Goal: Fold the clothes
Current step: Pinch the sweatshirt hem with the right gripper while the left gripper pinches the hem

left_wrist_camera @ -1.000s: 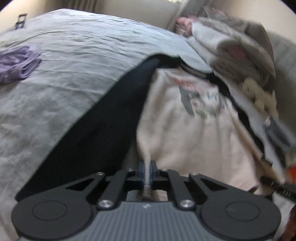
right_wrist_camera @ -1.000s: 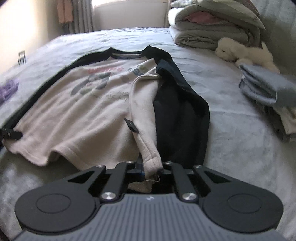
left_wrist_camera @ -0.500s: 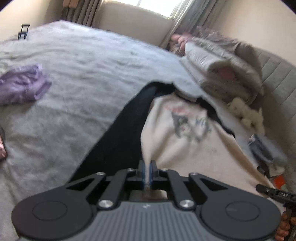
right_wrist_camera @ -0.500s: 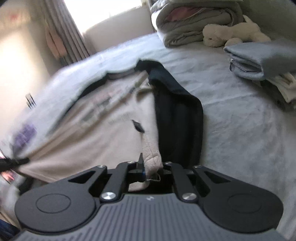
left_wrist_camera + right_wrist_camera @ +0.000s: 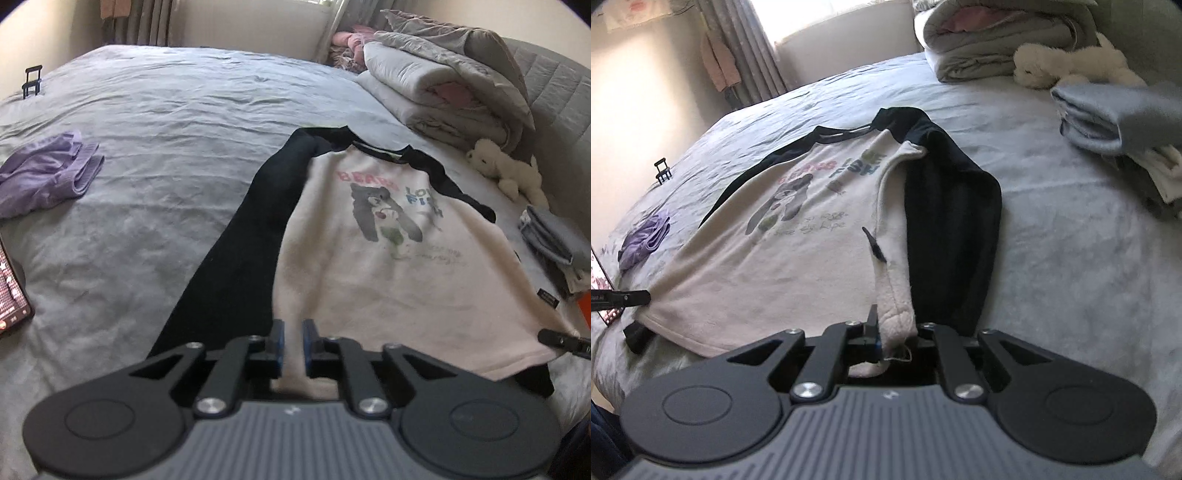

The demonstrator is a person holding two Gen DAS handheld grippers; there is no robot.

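A cream sweatshirt with black sleeves and a bear print lies face up on the grey bed. It also shows in the right wrist view. My left gripper is at the hem near the left black sleeve; its jaws stand slightly apart with cream cloth between them. My right gripper is shut on the hem's right corner, where the cloth bunches up beside the folded right black sleeve.
A purple garment lies at the left. A stack of folded bedding, a white plush toy and a pile of folded clothes sit at the right. A phone lies at the left edge.
My left gripper's jaws have parted from a tight pinch on the hem. Both grippers have pulled back and the shirt now lies stretched flatter on the bed.
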